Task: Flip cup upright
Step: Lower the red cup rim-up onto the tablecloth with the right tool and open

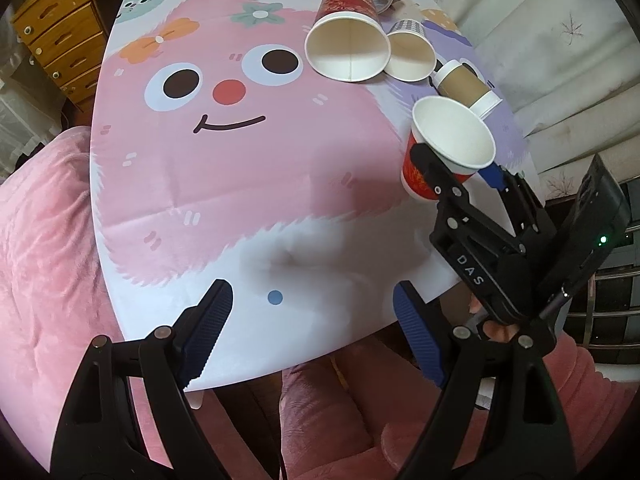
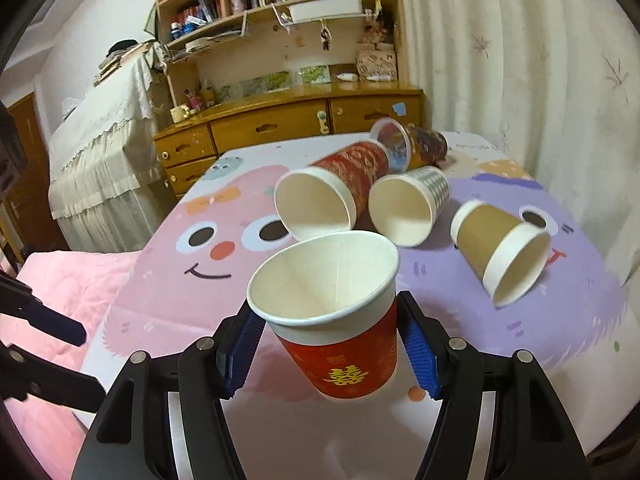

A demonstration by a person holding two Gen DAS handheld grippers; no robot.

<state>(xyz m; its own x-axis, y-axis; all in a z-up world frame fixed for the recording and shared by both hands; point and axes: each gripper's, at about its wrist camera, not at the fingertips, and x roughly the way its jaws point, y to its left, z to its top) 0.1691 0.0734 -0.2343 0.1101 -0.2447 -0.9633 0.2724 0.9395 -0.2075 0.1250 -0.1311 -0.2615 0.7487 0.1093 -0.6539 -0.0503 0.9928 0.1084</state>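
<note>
My right gripper (image 2: 330, 350) is shut on a small red paper cup (image 2: 340, 360) with a white rim and gold characters. It holds the cup mouth up, slightly tilted, above the table. The same cup (image 1: 448, 148) and right gripper (image 1: 456, 170) show in the left wrist view near the table's right edge. My left gripper (image 1: 312, 328) is open and empty over the table's near edge.
The table (image 1: 240, 184) has a pink cartoon-face cloth. Several cups lie on their sides at the back right: a large red cup (image 2: 332, 192), a checked cup (image 2: 412, 204), a brown cup (image 2: 500, 248) and a clear cup (image 2: 404, 148). A wooden dresser (image 2: 280, 128) stands behind.
</note>
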